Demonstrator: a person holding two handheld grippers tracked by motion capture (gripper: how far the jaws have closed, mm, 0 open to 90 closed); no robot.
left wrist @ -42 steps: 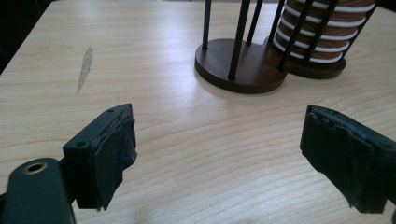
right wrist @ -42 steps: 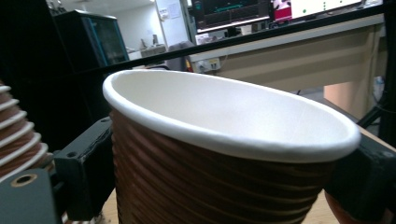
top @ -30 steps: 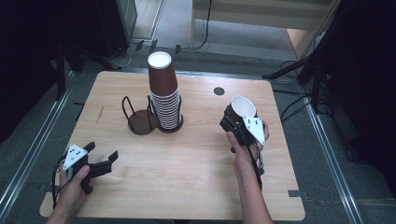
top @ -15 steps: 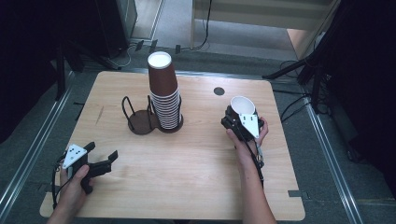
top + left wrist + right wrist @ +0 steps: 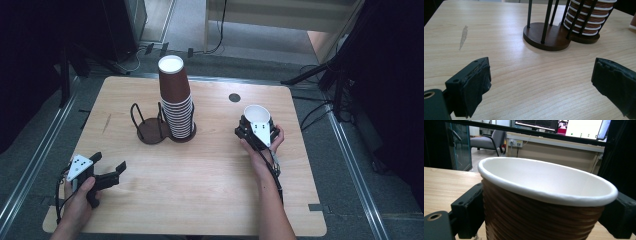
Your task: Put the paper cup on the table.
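Right hand-held gripper (image 5: 255, 128) standing on the right half of the table (image 5: 210, 200), jaws having just been opening, one on each side of a brown ribbed paper cup (image 5: 257, 116). Cup sitting upright between the jaws, white inside showing and holding nothing; pads lying right at its walls in the right gripper view (image 5: 544, 202), though not possible to tell whether pressing or just off. Person's right hand (image 5: 265, 145) wrapping the gripper body from behind.

Left hand-held gripper (image 5: 107, 172) resting near the left front corner of the table, jaws spread wide apart, nothing between them, bare wood showing between the pads (image 5: 474, 80) in the left gripper view.

Farther out, near the middle of the table, standing a dark wire holder (image 5: 150, 131) with two round bays. Left bay holding nothing; right bay carrying a tall stack of brown cups (image 5: 176, 102), nested mouth up, leaning slightly, topmost cup showing a white inside. Single cup well apart from the stack, to its right.
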